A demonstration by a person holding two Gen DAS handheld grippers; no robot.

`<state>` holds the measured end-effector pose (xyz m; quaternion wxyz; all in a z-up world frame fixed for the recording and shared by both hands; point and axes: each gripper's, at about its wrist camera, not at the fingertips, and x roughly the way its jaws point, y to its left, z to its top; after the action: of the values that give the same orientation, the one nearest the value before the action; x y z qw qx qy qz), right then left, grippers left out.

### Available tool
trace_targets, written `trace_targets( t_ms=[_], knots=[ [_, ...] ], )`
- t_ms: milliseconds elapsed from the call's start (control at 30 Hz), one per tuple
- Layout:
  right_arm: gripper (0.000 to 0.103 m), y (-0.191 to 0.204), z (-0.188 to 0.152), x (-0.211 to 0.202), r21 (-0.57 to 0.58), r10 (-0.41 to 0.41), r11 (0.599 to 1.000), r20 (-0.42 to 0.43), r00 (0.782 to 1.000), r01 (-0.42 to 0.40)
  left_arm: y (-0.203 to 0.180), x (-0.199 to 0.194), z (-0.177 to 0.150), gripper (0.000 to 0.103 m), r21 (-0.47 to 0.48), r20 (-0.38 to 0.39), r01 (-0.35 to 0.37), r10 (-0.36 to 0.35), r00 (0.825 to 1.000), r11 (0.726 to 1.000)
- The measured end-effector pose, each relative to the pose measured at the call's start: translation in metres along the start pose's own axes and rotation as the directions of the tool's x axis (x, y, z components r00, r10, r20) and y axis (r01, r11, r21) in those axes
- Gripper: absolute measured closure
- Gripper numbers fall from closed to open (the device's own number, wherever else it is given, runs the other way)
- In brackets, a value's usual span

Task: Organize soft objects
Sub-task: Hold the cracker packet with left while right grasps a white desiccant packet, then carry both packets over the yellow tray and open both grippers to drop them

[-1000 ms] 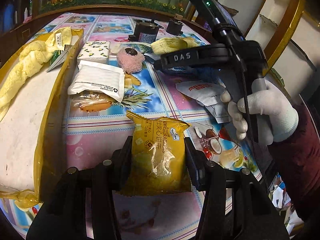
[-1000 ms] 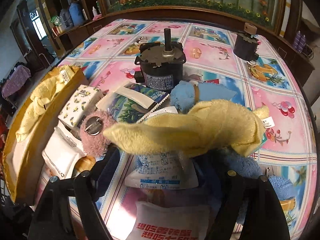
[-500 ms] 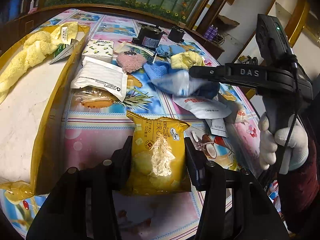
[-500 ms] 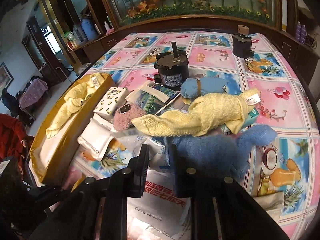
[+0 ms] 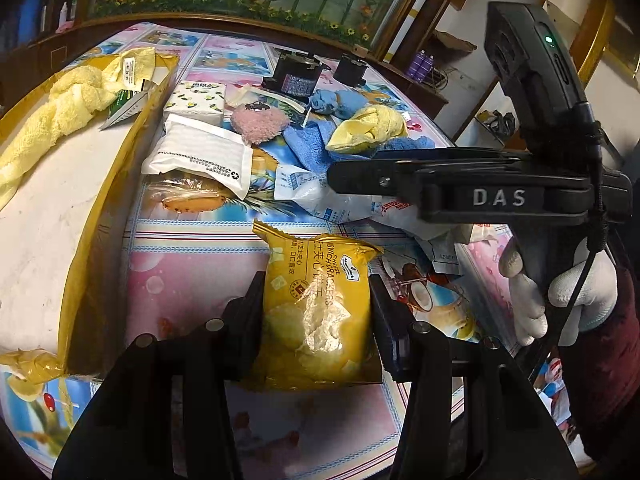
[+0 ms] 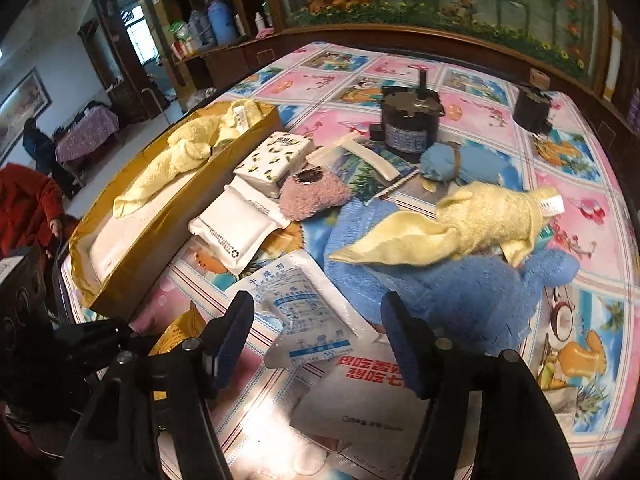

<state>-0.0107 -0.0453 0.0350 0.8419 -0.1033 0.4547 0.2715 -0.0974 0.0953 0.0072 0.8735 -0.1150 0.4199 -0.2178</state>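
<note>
Left gripper point(image 5: 316, 312): jaws closed on a yellow cracker packet point(image 5: 318, 308), pads pressing both long sides; packet upright between them, its lower end near the desk point(image 5: 192, 280) front edge.

Right gripper point(image 6: 316, 336): jaws have just been opening and now stand apart, pads pressing on nothing. A clear white-and-blue sachet point(image 6: 298, 312) lies between and just beyond the fingers; whether it touches either pad, cannot tell. In the left wrist view this gripper is seen side-on, held by a white-gloved hand point(image 5: 560, 292) at the desk's right side.

Gold-sided tray point(image 5: 108, 184) along the desk's left edge; a twisted pale yellow towel point(image 5: 52, 120) lies in its far end.

Just right of the tray: patterned tissue pack point(image 6: 274, 158) farthest back, white padded pouch point(image 6: 236, 228) in front of it and touching it. Pink fluffy pad point(image 6: 314, 196) beside the tissue pack.

Mid-desk heap: second yellow towel point(image 6: 472, 224) draped over a blue plush cloth point(image 6: 472, 292); smaller blue rolled cloth point(image 6: 444, 160) behind them. White pouch with red lettering point(image 6: 360, 400) lies under the right gripper, near the front edge.

Far side: black cylindrical motor point(image 6: 408, 120); smaller black motor point(image 6: 530, 106) toward the far right corner.
</note>
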Motion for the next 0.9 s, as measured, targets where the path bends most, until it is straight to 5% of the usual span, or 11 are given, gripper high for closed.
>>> trace_targets(
  t_ms=[200, 367, 467, 767, 900],
  knots=[
    [0.038, 0.02, 0.006, 0.04, -0.122, -0.034, 0.992, -0.118, 0.992, 0.019, 0.001, -0.002, 0.0, 0.055, -0.013, 0.006, 0.015, -0.014, 1.0, 1.0],
    [0.069, 0.01, 0.005, 0.03, -0.026, 0.016, 0.999, -0.073, 0.997, -0.018, 0.002, -0.003, -0.001, 0.055, -0.021, 0.007, 0.034, -0.033, 0.999, 0.999],
    [0.078, -0.002, 0.0, 0.018, 0.055, 0.046, 0.998, -0.036, 0.998, -0.044, 0.002, -0.005, -0.002, 0.055, -0.027, 0.01, 0.041, -0.041, 0.999, 0.999],
    [0.078, -0.019, -0.006, -0.039, 0.174, 0.082, 0.979, 0.139, 0.987, -0.106, 0.003, -0.067, 0.011, 0.055, -0.054, 0.114, 0.143, -0.136, 0.984, 0.988],
    [0.078, -0.016, 0.01, -0.059, 0.192, 0.129, 0.967, 0.206, 0.97, -0.169, 0.029, -0.099, 0.03, 0.055, -0.089, 0.181, 0.097, -0.08, 0.98, 0.991]
  ],
)
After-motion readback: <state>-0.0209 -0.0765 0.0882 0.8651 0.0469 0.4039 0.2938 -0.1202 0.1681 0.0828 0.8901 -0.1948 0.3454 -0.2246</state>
